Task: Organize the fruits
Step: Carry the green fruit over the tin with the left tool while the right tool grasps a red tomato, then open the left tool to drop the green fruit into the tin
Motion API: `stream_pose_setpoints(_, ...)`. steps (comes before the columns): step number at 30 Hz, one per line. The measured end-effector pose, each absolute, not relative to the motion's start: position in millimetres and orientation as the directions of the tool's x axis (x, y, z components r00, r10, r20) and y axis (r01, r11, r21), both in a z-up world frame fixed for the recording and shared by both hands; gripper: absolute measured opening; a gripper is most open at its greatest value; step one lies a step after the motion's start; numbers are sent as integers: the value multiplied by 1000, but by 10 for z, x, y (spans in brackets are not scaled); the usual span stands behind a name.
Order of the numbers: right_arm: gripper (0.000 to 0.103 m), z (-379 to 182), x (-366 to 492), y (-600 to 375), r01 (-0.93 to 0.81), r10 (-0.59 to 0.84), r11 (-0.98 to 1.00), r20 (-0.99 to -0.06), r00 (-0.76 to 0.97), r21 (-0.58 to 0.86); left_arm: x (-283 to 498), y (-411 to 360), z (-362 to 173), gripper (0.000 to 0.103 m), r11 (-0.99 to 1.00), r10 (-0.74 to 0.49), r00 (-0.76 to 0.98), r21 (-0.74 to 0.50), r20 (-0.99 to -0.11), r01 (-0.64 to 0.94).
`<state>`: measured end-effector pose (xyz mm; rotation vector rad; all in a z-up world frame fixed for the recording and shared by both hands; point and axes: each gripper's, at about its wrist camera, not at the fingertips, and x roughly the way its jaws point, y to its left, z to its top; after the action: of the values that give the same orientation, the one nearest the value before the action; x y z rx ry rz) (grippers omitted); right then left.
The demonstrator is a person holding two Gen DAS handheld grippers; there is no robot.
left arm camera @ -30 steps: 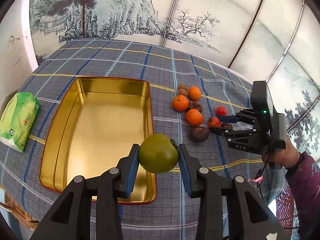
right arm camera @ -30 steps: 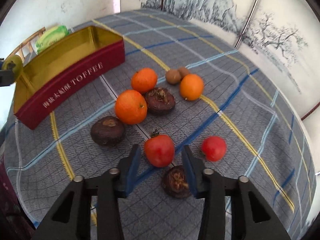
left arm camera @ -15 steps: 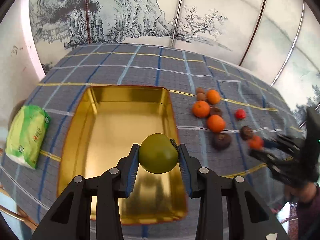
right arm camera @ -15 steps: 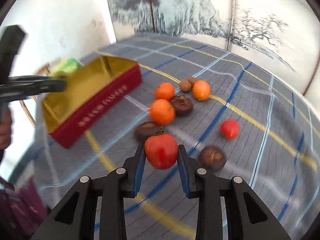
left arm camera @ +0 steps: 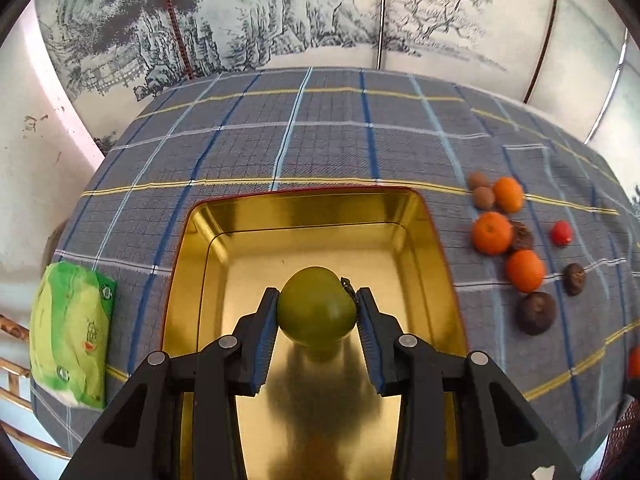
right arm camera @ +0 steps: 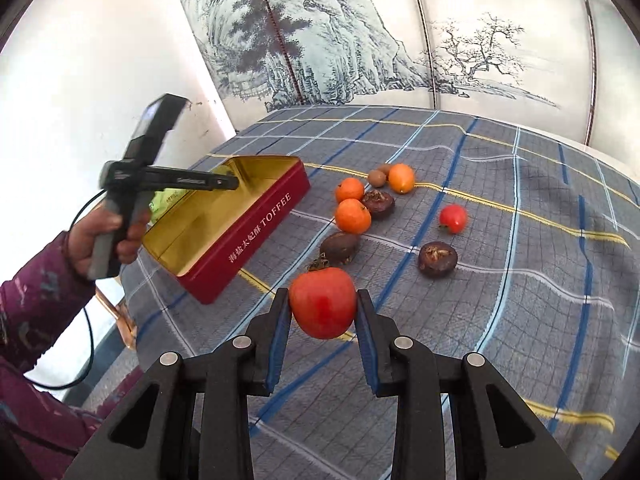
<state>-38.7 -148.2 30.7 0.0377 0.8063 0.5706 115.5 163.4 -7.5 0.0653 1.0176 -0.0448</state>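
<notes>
Currently the left gripper (left arm camera: 317, 322) is clamped on a round green tomato-like fruit (left arm camera: 316, 312), both blue-ridged pads pressing its sides and the jaws parted only by the fruit's width; the fruit hangs clear above the interior of the rectangular gold-lined tin tray (left arm camera: 424, 248), which lies straight ahead of and beneath the jaws, and its shadow falls on the tray floor just below. No fruit lies in the tray. To the left of the jaws, beside the tray's outer wall, sits a green plastic tissue pack (left arm camera: 70, 336) on the grey-blue plaid tablecloth (left arm camera: 328, 140). To the right of the jaws, well apart from the tray, loose fruit is clustered on the cloth. The right gripper (right arm camera: 323, 312) is closed on a red tomato with a dried calyx (right arm camera: 323, 306), pads tight against both flanks, the fruit lifted off the cloth. Ahead of these jaws: three orange mandarins (right arm camera: 353, 216), two small brown kiwis (right arm camera: 377, 178) touching each other beside the farthest mandarin, three dark brown wrinkled fruits (right arm camera: 437, 259), and a second small red tomato (right arm camera: 453, 218) standing apart to the right. Ahead and to the left of the right jaws the same tray shows its red outer wall, lettered TOFFEE. In the right wrist view the left gripper is held over the tray's far end by a hand (right arm camera: 100, 240) in a purple patterned sleeve (right arm camera: 36, 312). Painted landscape panels (right arm camera: 340, 40) back the table.
</notes>
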Motion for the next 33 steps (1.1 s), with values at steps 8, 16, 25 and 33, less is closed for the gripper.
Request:
stream_pose_setpoints(8,33,282,-437,-1462,-458,496,851,-678,542,257,1424,1767,-257,35,996,51,459,80,-887,44)
stream_pose_setpoints(16,33,249,-413,-1430,-460,501,847,-685,529,266,1533,1814,-401,35,993,84,424,112,-902,42)
stream_pose_setpoints(25,33,230,-401,-1391,-458,504,845,-693,516,274,1617,1834,-440,34,990,108,425,135,-899,34)
stream_pose_setpoints(33,33,209,-423,-1356,-460,503,845,-697,511,273,1590,1809,-363,39,986,133,465,163,-875,25)
